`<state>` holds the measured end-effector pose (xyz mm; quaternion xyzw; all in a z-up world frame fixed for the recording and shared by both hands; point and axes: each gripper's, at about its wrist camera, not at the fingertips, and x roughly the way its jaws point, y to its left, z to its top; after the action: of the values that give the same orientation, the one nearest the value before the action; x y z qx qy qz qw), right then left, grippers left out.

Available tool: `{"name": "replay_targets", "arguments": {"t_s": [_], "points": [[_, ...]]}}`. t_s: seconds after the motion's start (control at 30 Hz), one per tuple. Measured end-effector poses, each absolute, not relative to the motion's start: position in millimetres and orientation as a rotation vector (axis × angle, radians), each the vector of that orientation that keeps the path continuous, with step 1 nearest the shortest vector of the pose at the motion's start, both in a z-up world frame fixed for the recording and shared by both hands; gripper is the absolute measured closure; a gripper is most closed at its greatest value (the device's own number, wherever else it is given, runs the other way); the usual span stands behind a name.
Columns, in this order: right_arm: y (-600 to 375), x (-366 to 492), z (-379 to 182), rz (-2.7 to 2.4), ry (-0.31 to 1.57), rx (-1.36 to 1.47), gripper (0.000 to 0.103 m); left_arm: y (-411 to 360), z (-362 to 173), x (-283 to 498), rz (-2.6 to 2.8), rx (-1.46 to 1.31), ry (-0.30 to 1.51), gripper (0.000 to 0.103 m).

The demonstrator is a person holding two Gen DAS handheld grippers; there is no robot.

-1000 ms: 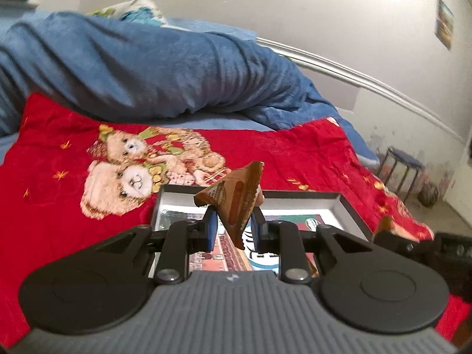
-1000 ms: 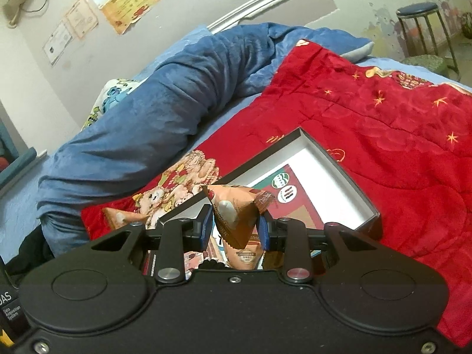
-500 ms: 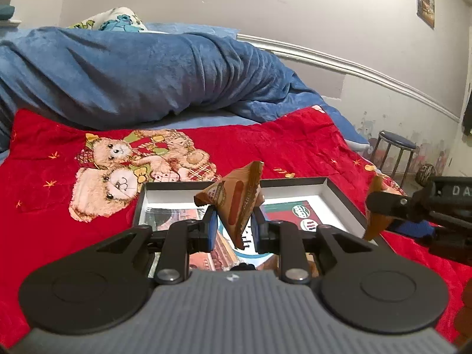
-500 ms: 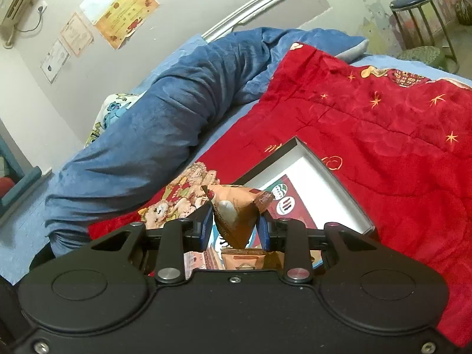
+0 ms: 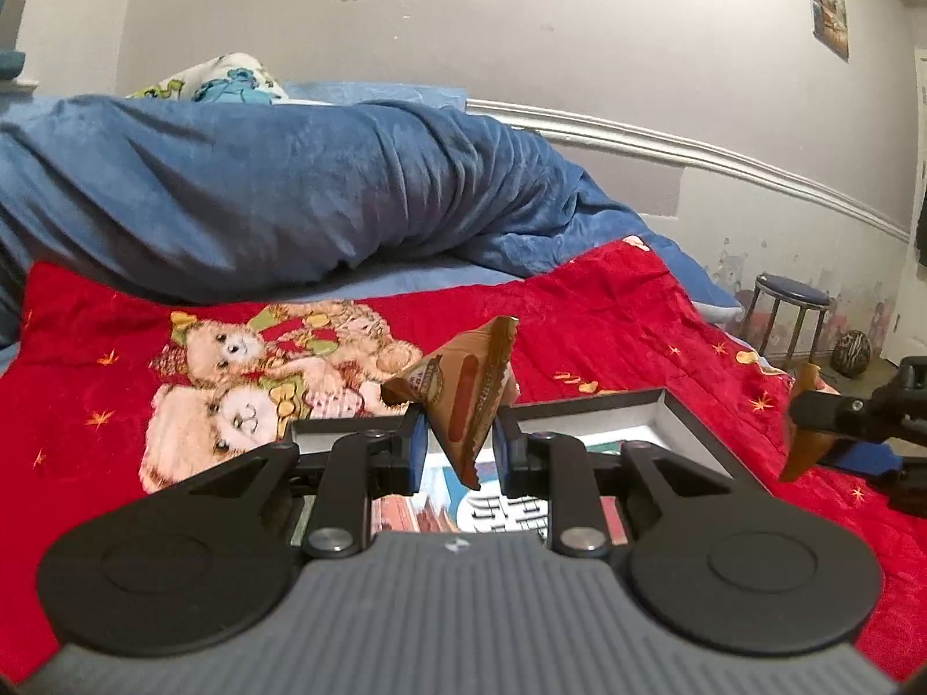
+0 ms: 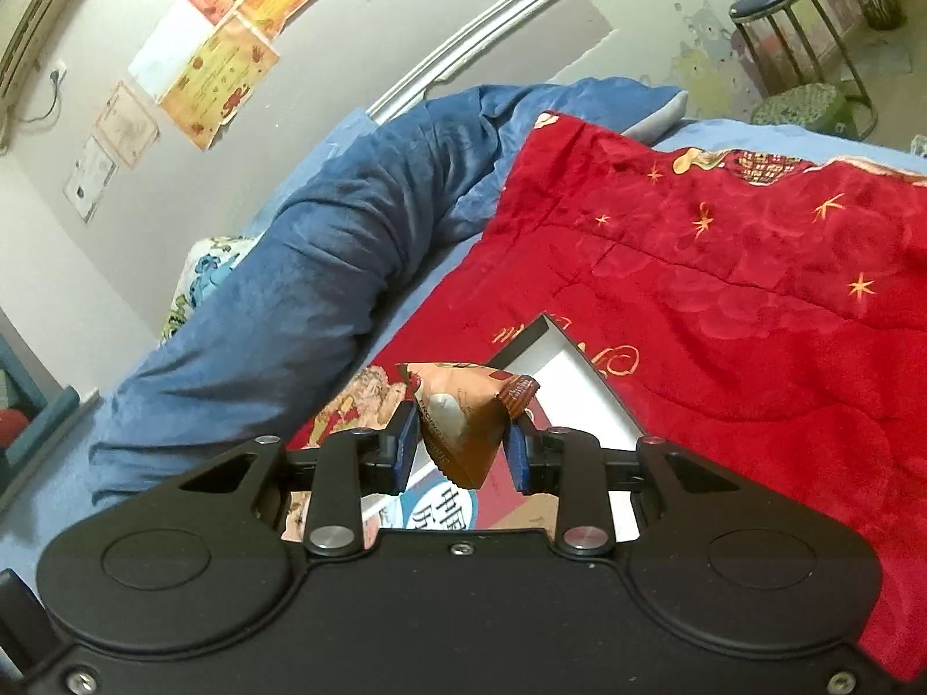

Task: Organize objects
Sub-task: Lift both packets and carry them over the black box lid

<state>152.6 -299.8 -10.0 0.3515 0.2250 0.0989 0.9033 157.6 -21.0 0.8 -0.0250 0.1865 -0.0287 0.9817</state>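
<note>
From the left wrist view, the right tool (image 5: 811, 434) has come further into frame beside the box (image 5: 689, 411) since a second ago, while the left tool (image 5: 457, 443) stays clamped on its brown packet (image 5: 463, 399) above the box. From the right wrist view, the right tool (image 6: 463, 446) pinches another brown packet (image 6: 463, 434) by its lower corner over the box (image 6: 579, 382); I judge either crinkly packet could slip or drop onto the red blanket (image 6: 753, 318) if released off-centre.

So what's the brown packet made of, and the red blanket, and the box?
The left packet looks like thin foil or plastic film: shiny, creased, with crimped zigzag edges. The red blanket seems a soft plush fleece, with a fuzzy sheen and printed teddy bears. The box is probably stiff cardboard, with thin straight dark walls and a matte white inside.
</note>
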Motion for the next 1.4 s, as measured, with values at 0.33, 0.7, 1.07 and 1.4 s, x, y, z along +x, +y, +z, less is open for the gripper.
{"name": "replay_targets", "arguments": {"t_s": [0.33,0.7,1.07,1.4], "points": [[-243.2,193.7,-30.8,0.228,0.555,0.544,0.072,-19.7,-26.6,173.3,-0.049,-0.038,0.456,0.075],[-234.9,202.9,-48.8,0.233,0.589,0.554,0.072,-20.6,-38.6,180.2,-0.013,-0.028,0.491,0.075],[-243.1,197.2,-49.8,0.229,0.584,0.593,0.072,-32.5,-46.9,175.5,-0.03,0.032,0.514,0.075],[-247.1,197.2,-53.1,0.21,0.589,0.614,0.072,-34.7,-50.9,175.5,-0.037,0.03,0.532,0.075]]}}
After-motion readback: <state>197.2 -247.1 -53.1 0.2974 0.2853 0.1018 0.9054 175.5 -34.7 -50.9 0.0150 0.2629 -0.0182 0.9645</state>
